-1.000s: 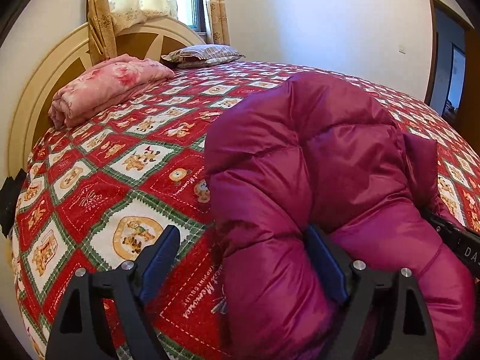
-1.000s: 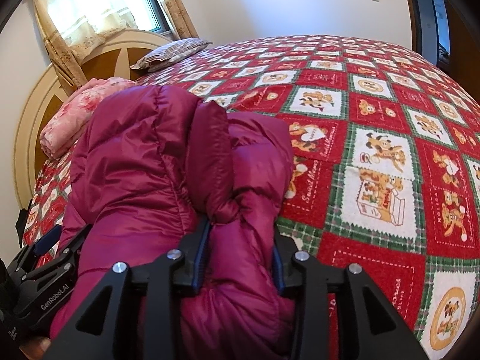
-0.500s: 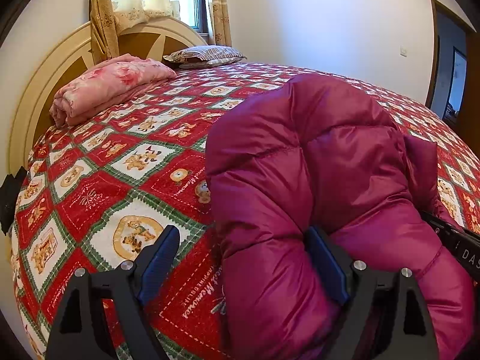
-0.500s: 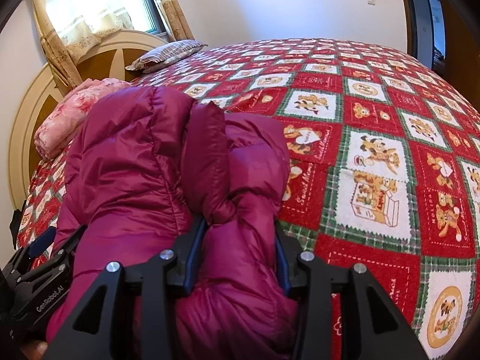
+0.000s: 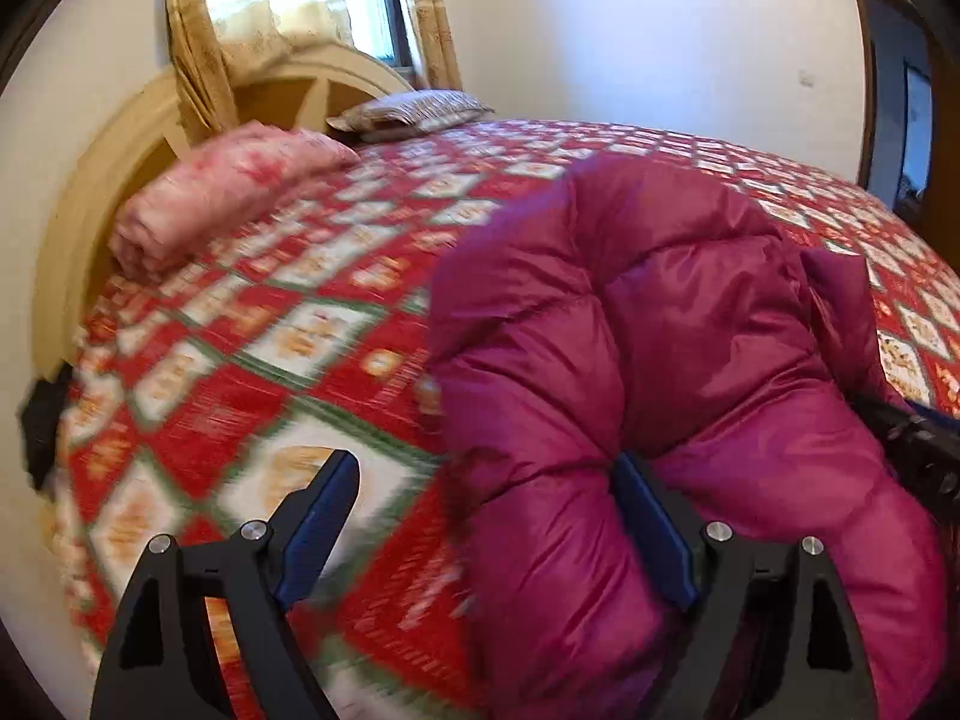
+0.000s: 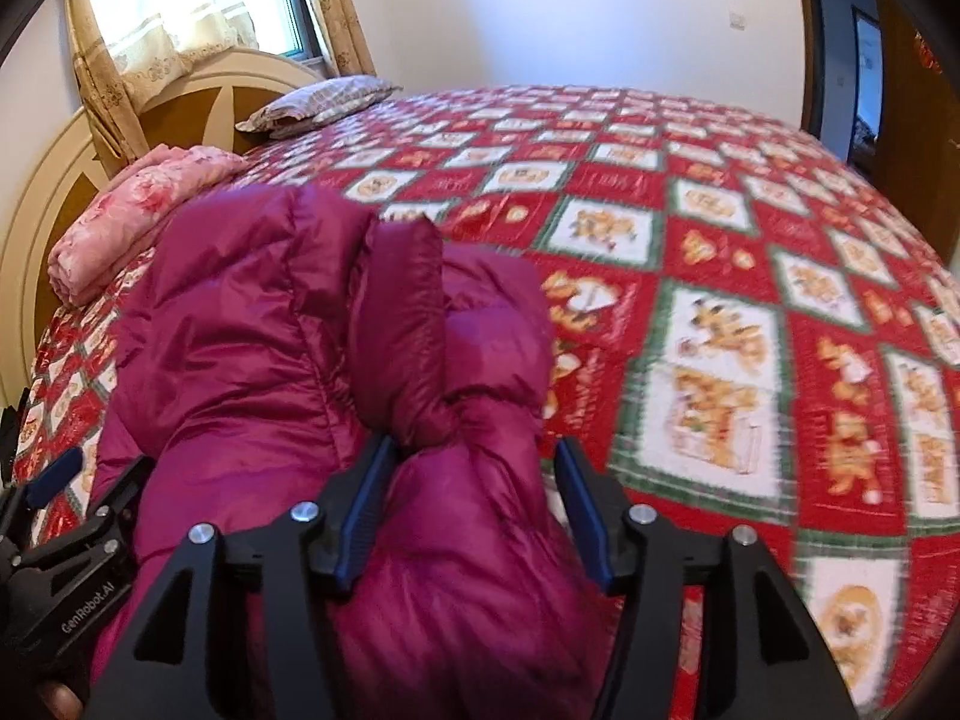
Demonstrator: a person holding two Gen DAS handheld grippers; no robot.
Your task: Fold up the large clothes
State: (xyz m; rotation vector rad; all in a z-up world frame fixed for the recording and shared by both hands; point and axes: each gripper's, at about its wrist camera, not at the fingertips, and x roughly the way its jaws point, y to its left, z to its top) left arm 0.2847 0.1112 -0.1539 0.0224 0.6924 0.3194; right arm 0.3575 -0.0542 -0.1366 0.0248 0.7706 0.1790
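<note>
Jacket [image 6: 312, 372] sits bunched into a puffy bundle on the bed [image 6: 750, 312], so the fold looks about done. Right gripper [image 6: 468, 480] has just been opening and letting the bundle go; left gripper [image 5: 486, 516] gapes wide, only one pad touching fabric.

both wrist cameras sat low and close over the bed [image 5: 336, 324], angled down toward the headboard [image 6: 54, 180]; both showed the magenta jacket [image 5: 660, 324] and pillow [image 6: 324, 99].
</note>
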